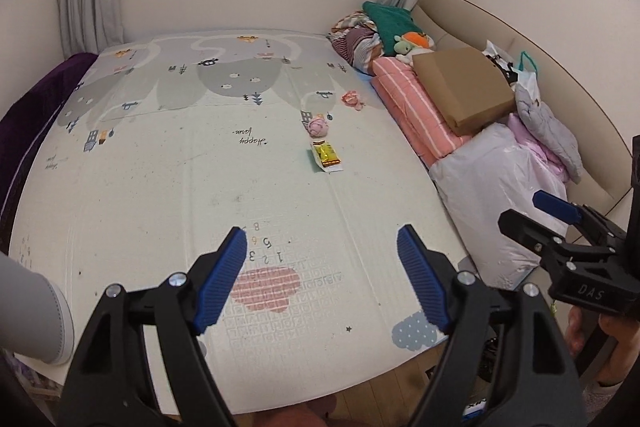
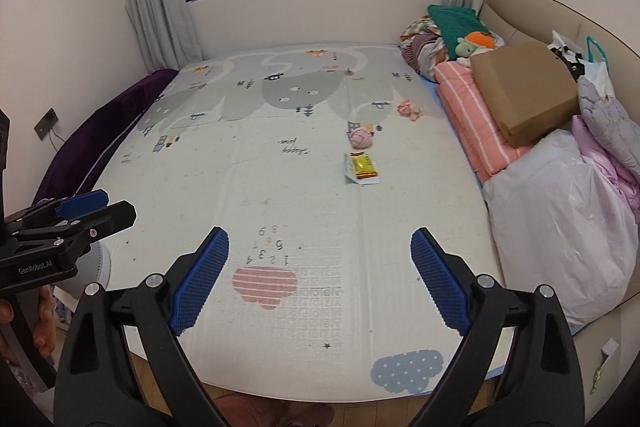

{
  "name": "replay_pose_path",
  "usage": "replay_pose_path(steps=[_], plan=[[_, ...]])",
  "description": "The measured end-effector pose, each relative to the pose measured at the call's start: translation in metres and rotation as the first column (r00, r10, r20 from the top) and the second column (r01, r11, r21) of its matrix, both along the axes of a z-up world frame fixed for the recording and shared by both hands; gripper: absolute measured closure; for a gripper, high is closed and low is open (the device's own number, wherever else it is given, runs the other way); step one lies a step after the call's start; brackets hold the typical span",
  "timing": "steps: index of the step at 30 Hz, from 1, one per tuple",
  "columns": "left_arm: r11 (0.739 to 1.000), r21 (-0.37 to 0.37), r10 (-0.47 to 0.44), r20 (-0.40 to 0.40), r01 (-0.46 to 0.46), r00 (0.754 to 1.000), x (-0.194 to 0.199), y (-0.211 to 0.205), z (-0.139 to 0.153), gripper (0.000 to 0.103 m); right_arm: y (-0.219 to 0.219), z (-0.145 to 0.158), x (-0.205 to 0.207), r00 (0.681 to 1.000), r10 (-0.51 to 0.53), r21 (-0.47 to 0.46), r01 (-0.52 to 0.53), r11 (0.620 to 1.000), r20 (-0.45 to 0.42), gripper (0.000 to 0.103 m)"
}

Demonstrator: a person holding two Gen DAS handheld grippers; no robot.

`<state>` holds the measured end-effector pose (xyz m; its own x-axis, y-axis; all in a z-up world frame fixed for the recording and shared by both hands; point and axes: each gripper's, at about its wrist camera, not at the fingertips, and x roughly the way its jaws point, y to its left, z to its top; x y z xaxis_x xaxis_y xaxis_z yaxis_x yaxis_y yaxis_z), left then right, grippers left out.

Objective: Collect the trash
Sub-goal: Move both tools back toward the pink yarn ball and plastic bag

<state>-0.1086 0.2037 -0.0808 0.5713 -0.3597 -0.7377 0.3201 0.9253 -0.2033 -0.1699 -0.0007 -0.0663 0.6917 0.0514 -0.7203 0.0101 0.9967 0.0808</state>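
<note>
Both grippers gaping above mat near edge.

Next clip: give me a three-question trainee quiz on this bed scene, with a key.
1. True or false: the left tool is shut on the yellow wrapper.
2. Multiple choice: the cardboard box rests on A) the play mat, B) the pink striped bedding, C) the window sill.
3. Fill in: three pieces of trash lie on the play mat; the one farthest from the right tool is the ____ crumpled wrapper, beyond the pink ball.

Key: 1 false, it is open and apart from it; 2 B; 3 salmon-pink.
</note>
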Motion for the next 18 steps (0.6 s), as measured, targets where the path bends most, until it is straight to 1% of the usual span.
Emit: replay_pose_path(steps=[2, 5, 11, 13, 18], plan=[[1.0, 0.01, -0.02, 0.007, 0.02, 1.0, 0.014, -0.017, 0.0, 0.025, -0.021, -0.003, 0.008, 1.0, -0.026, 0.007, 0.026, 1.0, -0.001, 0.014], [0.999, -0.006, -0.041, 0.009, 0.041, 0.999, 0.037, -0.041, -0.002, 0.025, -0.046, -0.007, 0.025, 0.999, -0.047, 0.021, 0.048, 0.999, -0.008, 0.014], [0.997, -0.046, -0.065, 0.001, 0.065, 0.998, 0.099, -0.081, -0.011, 0.025, -0.073, -0.015, 0.082, 0.998, -0.042, -0.007, 0.042, 0.999, -0.038, 0.014], [0.997, -0.046, -0.068, 0.002, 0.068, 0.998, 0.12, -0.092, -0.015, 0.025, -0.081, -0.015, 0.101, 0.998, -0.045, -0.03, 0.044, 0.999, -0.036, 0.014], [0.997, -0.044, -0.069, -0.018, 0.068, 0.997, 0.162, -0.114, -0.025, 0.025, -0.105, -0.019, 0.143, 0.998, -0.049, -0.024, 0.048, 0.999, -0.037, 0.014]])
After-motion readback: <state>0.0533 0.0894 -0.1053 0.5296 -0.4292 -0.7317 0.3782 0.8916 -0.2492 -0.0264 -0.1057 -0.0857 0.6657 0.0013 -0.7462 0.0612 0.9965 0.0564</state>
